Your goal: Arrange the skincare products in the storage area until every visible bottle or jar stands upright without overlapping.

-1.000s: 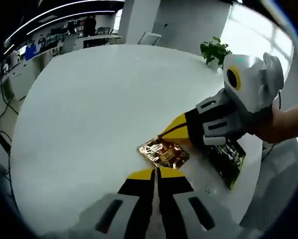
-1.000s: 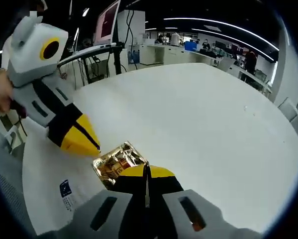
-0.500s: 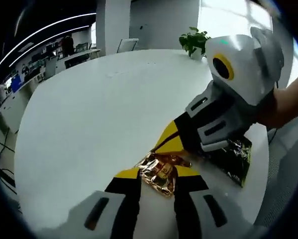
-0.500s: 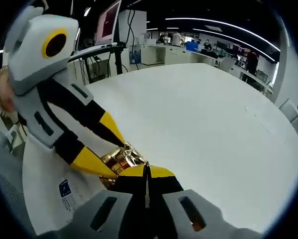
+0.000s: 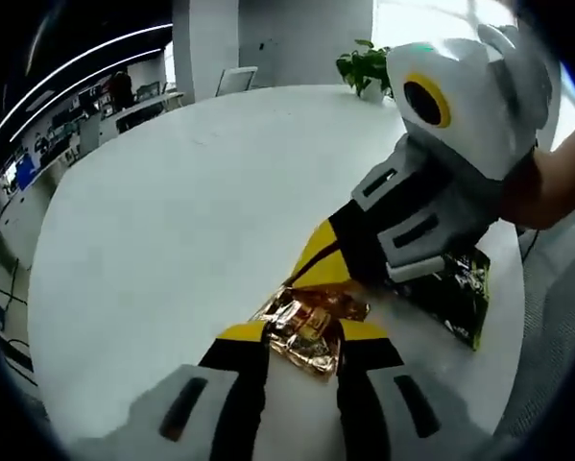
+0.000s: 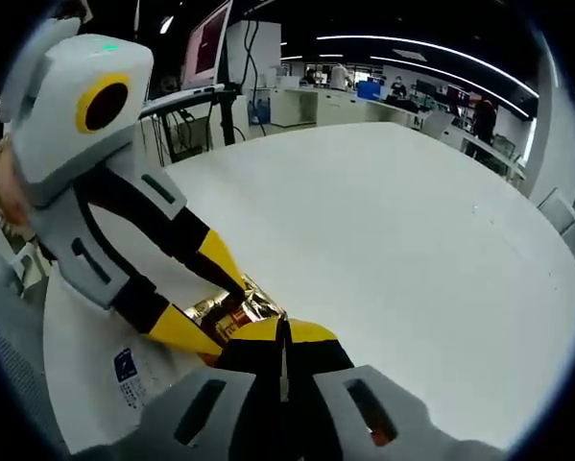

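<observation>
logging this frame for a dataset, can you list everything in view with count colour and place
gold foil sachet: 1, shiny gold, on the table between the left gripper's open jaws
dark packet: 1, black-green, flat on the table partly under the right gripper
white sheet: 1, white with a blue mark, at the table edge
table: 1, white, round
potted plant: 1, green, far table edge
left gripper: 1, yellow, black and grey, jaws open around the sachet
right gripper: 1, same colours, jaws shut beside the sachet
</observation>
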The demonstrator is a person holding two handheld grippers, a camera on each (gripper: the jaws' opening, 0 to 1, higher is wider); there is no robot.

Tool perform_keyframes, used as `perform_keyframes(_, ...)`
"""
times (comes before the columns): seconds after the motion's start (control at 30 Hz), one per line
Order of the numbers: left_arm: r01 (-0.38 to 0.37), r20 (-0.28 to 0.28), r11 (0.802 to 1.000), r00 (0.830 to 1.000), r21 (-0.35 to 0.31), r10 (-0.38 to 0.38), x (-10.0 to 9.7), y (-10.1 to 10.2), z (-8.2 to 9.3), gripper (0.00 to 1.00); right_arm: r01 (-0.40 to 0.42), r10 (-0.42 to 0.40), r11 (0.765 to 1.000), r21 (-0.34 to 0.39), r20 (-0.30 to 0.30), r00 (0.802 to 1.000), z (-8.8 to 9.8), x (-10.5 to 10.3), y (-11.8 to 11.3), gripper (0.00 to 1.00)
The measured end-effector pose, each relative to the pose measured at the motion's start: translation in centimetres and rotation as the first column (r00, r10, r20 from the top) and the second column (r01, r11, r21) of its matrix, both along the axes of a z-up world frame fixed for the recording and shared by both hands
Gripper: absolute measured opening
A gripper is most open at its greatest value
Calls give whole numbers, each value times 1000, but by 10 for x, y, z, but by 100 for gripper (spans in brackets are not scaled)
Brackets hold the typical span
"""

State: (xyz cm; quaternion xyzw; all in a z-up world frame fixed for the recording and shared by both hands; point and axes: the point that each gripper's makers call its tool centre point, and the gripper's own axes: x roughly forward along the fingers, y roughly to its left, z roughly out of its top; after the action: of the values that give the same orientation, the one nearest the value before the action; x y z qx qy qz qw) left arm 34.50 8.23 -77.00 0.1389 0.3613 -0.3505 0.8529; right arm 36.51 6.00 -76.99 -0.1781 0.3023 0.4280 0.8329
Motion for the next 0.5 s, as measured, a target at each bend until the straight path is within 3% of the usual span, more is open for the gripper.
perform_keyframes(0.37, 21, 5, 1000, 1000, 22, -21, -1, 0, -1, 30, -19, 19, 999, -26, 21, 1000, 2, 1, 0, 3)
perform_keyframes(0.5, 14, 6, 1000, 1000, 27, -14, -1, 3, -2, 30, -12, 13, 999, -33, 32, 999, 8, 3, -3, 10)
